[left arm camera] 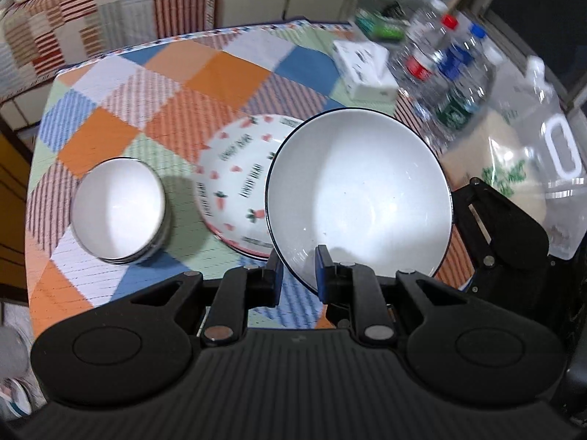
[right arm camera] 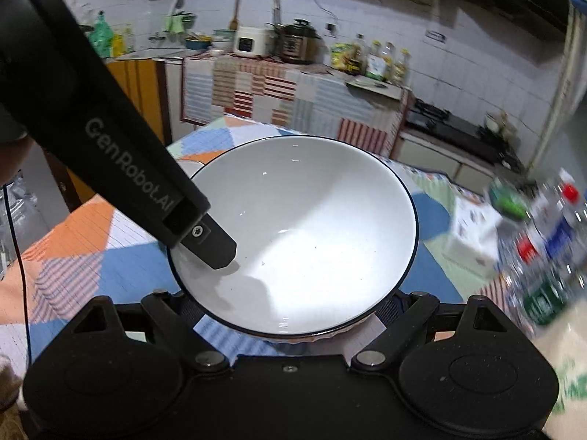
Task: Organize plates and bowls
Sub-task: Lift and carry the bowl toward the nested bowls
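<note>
A large white bowl (left arm camera: 361,198) with a thin dark rim hangs above the table. My left gripper (left arm camera: 299,267) is shut on its near rim, one finger inside and one outside. In the right wrist view that bowl (right arm camera: 304,227) fills the middle, and the left gripper's inner finger (right arm camera: 211,247) lies on its wall. My right gripper (right arm camera: 290,311) stands wide, its fingertips hidden under the bowl. A pink ribbed edge (right arm camera: 312,338) shows just below the bowl. A carrot-print bowl (left arm camera: 238,168) and a small white bowl (left arm camera: 119,207) sit on the table.
The checked tablecloth (left arm camera: 176,84) covers the table. Several water bottles (left arm camera: 444,58), a white box (left arm camera: 365,69) and a clear plastic jug (left arm camera: 550,146) crowd its right side. The right gripper's black housing (left arm camera: 495,227) is close to the held bowl. A kitchen counter (right arm camera: 293,84) runs behind.
</note>
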